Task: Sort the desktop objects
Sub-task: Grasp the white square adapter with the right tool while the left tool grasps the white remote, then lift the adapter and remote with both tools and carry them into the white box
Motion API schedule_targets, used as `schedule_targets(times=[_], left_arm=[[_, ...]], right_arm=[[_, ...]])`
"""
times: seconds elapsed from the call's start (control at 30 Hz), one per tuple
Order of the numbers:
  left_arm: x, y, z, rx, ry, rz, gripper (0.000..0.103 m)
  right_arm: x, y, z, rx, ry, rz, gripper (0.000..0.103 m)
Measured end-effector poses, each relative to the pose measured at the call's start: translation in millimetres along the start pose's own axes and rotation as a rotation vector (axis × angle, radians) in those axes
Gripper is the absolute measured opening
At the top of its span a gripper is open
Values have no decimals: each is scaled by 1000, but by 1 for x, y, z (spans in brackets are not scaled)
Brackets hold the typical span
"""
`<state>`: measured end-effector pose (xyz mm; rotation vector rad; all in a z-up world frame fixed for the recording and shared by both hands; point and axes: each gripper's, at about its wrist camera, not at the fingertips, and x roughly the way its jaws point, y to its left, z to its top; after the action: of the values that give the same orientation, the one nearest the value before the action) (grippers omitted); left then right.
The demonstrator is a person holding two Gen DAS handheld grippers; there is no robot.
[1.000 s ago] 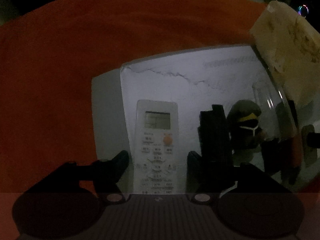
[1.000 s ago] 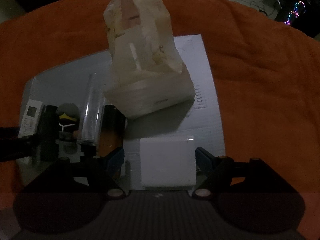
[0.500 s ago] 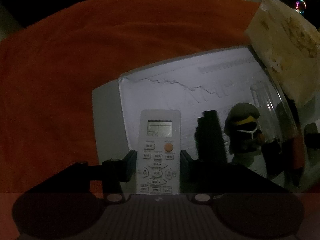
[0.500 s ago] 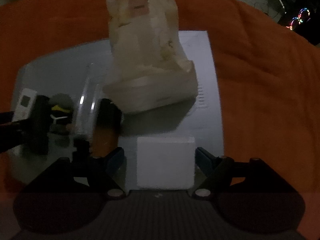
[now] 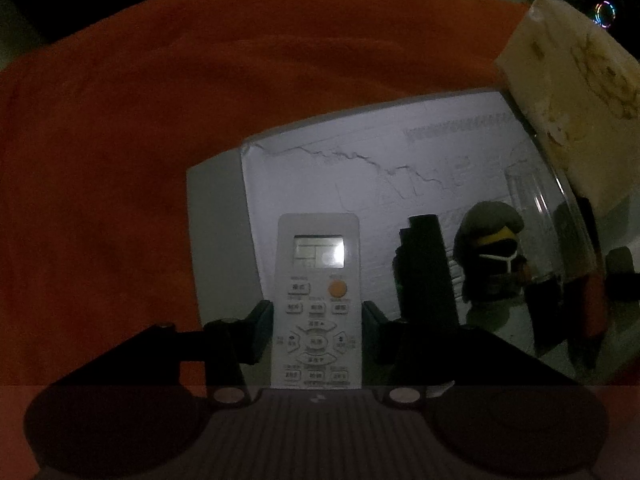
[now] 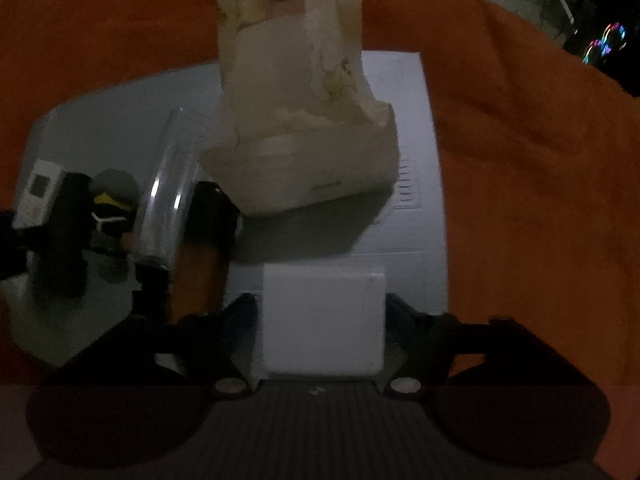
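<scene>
My left gripper [image 5: 318, 322] is shut on a white remote control [image 5: 318, 280] with an orange button, holding it over the pale sheet [image 5: 400, 152]. The remote also shows in the right wrist view [image 6: 38, 192] at the far left. My right gripper [image 6: 322, 312] is shut on a white box [image 6: 324, 320], its fingers pressing both sides. A black upright block [image 5: 426, 268], a small dark figurine with a yellow face [image 5: 490, 256] and a clear tube [image 6: 170, 188] stand in a row on the sheet.
A tall cream translucent container [image 6: 296, 92] stands on the sheet just behind the white box. Orange cloth [image 5: 160, 120] covers the table all around. Coloured lights [image 6: 604, 42] glow in the dark far right.
My left gripper closed on the remote control and lifted it slightly. My right gripper closed on the white box, and its view shifted nearer the cream container.
</scene>
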<state>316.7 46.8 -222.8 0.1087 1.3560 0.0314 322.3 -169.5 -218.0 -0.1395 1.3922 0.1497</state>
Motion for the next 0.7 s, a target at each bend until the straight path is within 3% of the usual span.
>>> schedule_targets(times=[0.3,0.7], left_arm=[[-3,12,-2,-27,-18,-25,40],[-31,13,-8,-33,-50,-42,40]], right_arm=[[-13,-12,-7,96,-31,65,60],[-49,-11,-19,120,-90,64,60]])
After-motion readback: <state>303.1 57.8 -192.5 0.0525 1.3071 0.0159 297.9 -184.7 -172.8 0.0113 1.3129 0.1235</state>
